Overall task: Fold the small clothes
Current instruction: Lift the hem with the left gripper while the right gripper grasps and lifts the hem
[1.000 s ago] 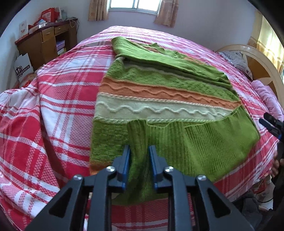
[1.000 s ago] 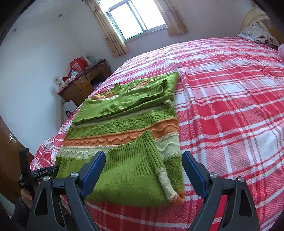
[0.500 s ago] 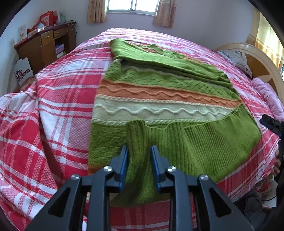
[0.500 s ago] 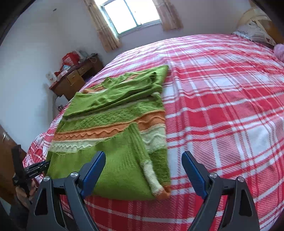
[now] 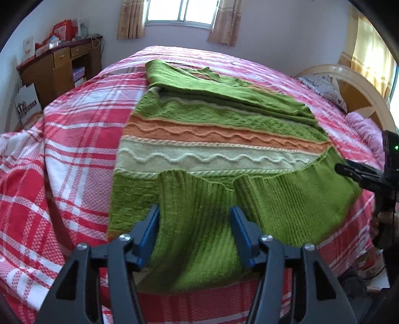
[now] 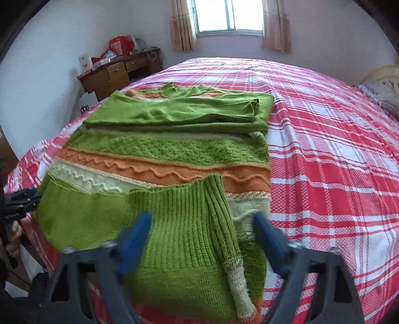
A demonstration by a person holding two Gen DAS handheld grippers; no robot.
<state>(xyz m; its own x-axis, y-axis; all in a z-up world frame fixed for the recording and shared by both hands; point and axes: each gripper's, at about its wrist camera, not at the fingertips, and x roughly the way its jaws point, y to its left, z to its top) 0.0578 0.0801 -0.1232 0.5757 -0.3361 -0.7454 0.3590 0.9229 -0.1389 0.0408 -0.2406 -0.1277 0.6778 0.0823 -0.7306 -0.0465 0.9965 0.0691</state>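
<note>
The near hem of the green sweater (image 5: 212, 154) is cut off behind both grippers' frames, so its bottom edge cannot be traced. The far sleeve folds hide the collar in the left wrist view; the right wrist view is blurred around its blue pads (image 6: 136, 234).

The sweater lies flat on the red plaid bedspread (image 5: 74, 139) at the near edge of the bed. Its long axis runs from the near hem toward the window (image 6: 228, 15), collar end farthest away. 1 sleeve lies folded across the ribbed lower body.

Left gripper (image 5: 194, 234): fingers spread apart, straddling the ribbed fold, gripping nothing. Right gripper (image 6: 202, 236): fingers spread wide over the sleeve cuff (image 6: 239, 281), gripping nothing.
</note>
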